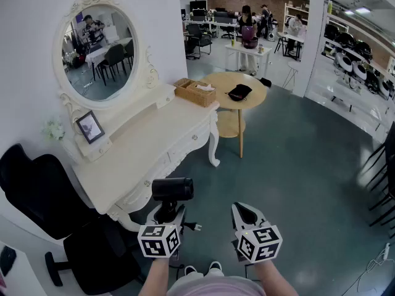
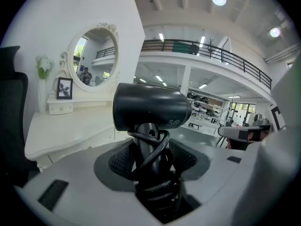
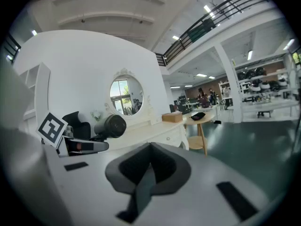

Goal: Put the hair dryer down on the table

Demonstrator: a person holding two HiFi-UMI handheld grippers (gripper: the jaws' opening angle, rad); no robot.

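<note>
A black hair dryer (image 1: 172, 190) stands upright in my left gripper (image 1: 166, 216), which is shut on its handle, with the cord wound round the handle. In the left gripper view the hair dryer's barrel (image 2: 150, 109) lies crosswise above the pads (image 2: 123, 161). It hangs in the air just off the front right corner of the white dressing table (image 1: 145, 150). Its plug (image 1: 196, 227) dangles below. My right gripper (image 1: 248, 217) hovers beside it, shut and empty. The right gripper view shows the hair dryer (image 3: 110, 125) to the left.
An oval mirror (image 1: 99, 51), a photo frame (image 1: 90, 127) and a wicker tissue box (image 1: 195, 92) stand on the dressing table. A black chair (image 1: 43, 196) sits at its left. A round wooden table (image 1: 237, 94) stands behind. Green floor stretches to the right.
</note>
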